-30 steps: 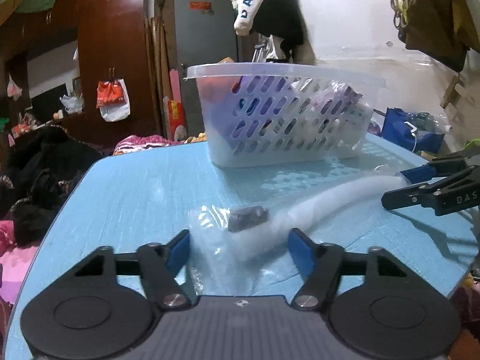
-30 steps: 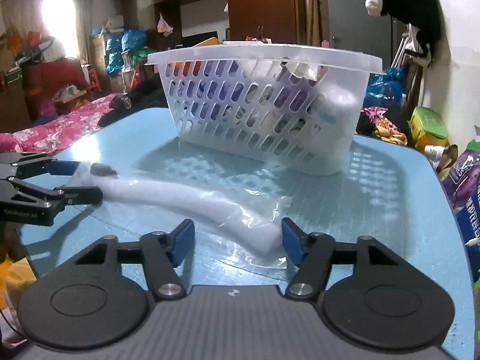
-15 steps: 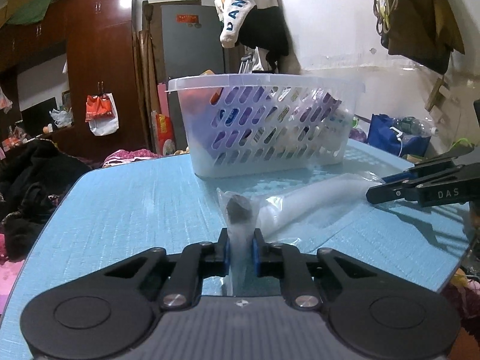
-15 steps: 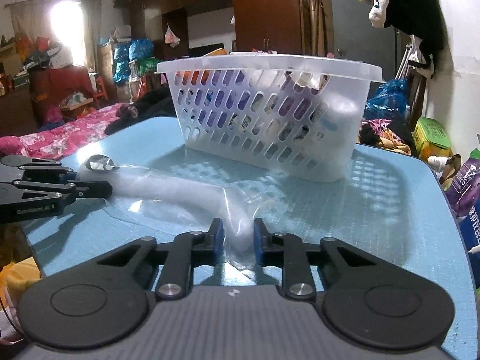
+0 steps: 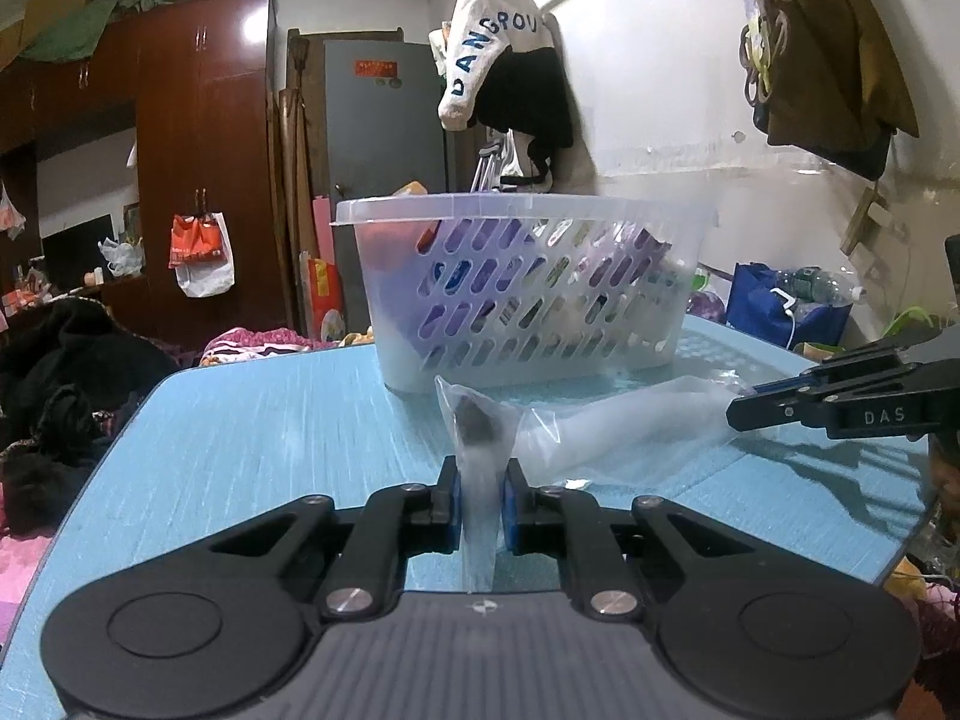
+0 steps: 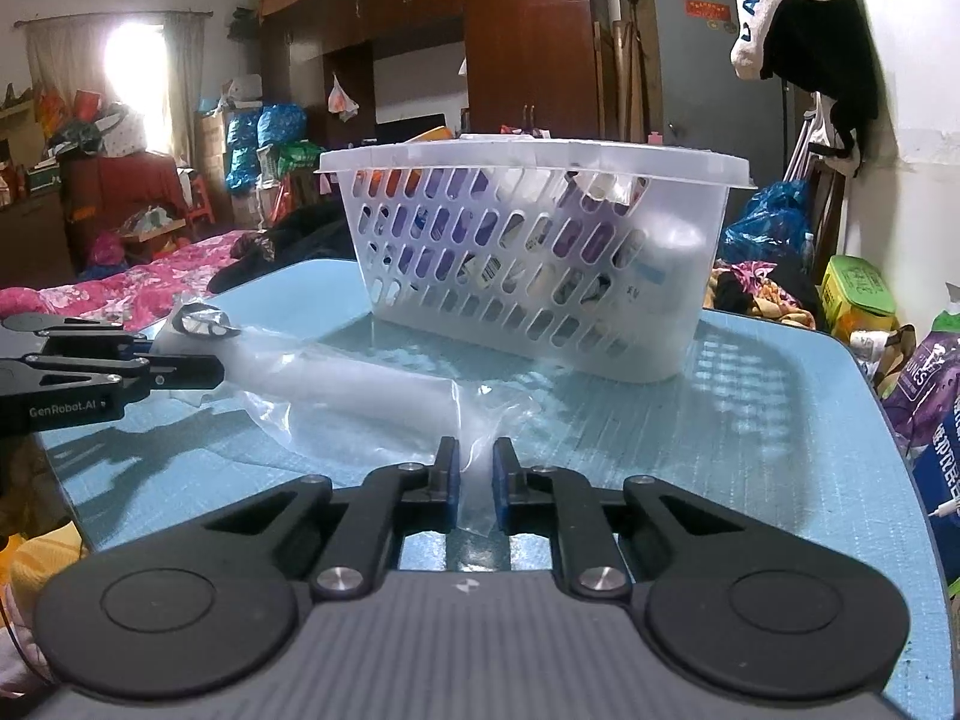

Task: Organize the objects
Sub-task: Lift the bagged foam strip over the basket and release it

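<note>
A long clear plastic bag (image 5: 606,426) with a white tube-shaped thing inside lies across the light blue table (image 5: 252,444). My left gripper (image 5: 480,489) is shut on the bag's end that holds a small dark piece (image 5: 474,420). My right gripper (image 6: 476,471) is shut on the opposite end of the plastic bag (image 6: 360,387). Each gripper shows in the other's view: the right gripper (image 5: 744,405) at the right edge, the left gripper (image 6: 207,369) at the left edge. Behind the bag stands a white slotted basket (image 5: 528,294), also the basket (image 6: 534,264), with several items inside.
The table's far and side edges drop off to a cluttered room: dark clothes (image 5: 66,384) at left, a blue bag (image 5: 780,312) at right, packages (image 6: 924,384) beside the table. Bare blue tabletop (image 6: 780,438) lies right of the bag.
Both grippers went from open around the bag's ends to shut on them. The gripped ends now stand pinched up off the table between the pads.
</note>
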Demonstrator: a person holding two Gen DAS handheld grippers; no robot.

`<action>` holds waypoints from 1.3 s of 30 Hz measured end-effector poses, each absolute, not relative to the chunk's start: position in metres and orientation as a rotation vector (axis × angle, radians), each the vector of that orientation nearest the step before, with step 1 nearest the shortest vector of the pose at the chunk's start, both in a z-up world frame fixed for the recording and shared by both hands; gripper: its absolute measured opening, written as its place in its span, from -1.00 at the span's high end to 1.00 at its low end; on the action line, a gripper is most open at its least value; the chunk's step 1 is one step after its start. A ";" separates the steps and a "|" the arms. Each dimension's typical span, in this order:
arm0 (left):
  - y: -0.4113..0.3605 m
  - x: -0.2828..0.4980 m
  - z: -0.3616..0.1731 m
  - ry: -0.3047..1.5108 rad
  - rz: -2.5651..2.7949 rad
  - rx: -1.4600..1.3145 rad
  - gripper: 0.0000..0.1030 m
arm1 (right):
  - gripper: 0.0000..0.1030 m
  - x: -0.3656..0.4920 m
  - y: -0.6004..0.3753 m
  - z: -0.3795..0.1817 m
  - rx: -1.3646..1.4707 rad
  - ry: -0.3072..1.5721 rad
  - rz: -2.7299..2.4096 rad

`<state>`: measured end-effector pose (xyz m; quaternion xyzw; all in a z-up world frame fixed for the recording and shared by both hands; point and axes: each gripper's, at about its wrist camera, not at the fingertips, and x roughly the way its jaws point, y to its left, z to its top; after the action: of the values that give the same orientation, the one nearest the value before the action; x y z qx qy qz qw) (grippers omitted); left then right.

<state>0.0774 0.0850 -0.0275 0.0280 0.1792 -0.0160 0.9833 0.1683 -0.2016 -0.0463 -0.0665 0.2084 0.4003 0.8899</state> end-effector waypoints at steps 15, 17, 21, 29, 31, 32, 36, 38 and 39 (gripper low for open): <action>0.069 0.072 0.048 0.195 -0.050 0.116 0.70 | 0.76 0.157 -0.214 0.031 -0.139 0.255 0.800; 0.067 0.078 0.064 0.177 -0.054 0.125 0.70 | 0.76 0.162 -0.213 0.050 -0.135 0.232 0.791; 0.062 0.103 0.099 0.143 -0.045 0.164 0.70 | 0.76 0.184 -0.205 0.080 -0.128 0.206 0.752; 0.058 0.172 0.133 0.154 -0.057 0.202 0.70 | 0.76 0.251 -0.191 0.100 -0.105 0.246 0.679; 0.060 0.188 0.132 0.174 -0.058 0.207 0.70 | 0.76 0.266 -0.188 0.097 -0.106 0.262 0.659; 0.061 0.195 0.131 0.180 -0.057 0.208 0.70 | 0.76 0.273 -0.186 0.095 -0.110 0.272 0.647; 0.062 0.227 0.119 0.222 -0.057 0.231 0.70 | 0.76 0.294 -0.177 0.080 -0.106 0.327 0.606; 0.060 0.236 0.113 0.236 -0.045 0.247 0.70 | 0.76 0.299 -0.174 0.075 -0.114 0.347 0.599; 0.059 0.240 0.110 0.242 -0.039 0.254 0.70 | 0.76 0.302 -0.172 0.072 -0.114 0.356 0.596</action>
<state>0.2403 0.0590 0.1095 0.1265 0.1206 -0.0195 0.9844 0.3023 -0.1722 0.0722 -0.0560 0.1745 0.2918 0.9388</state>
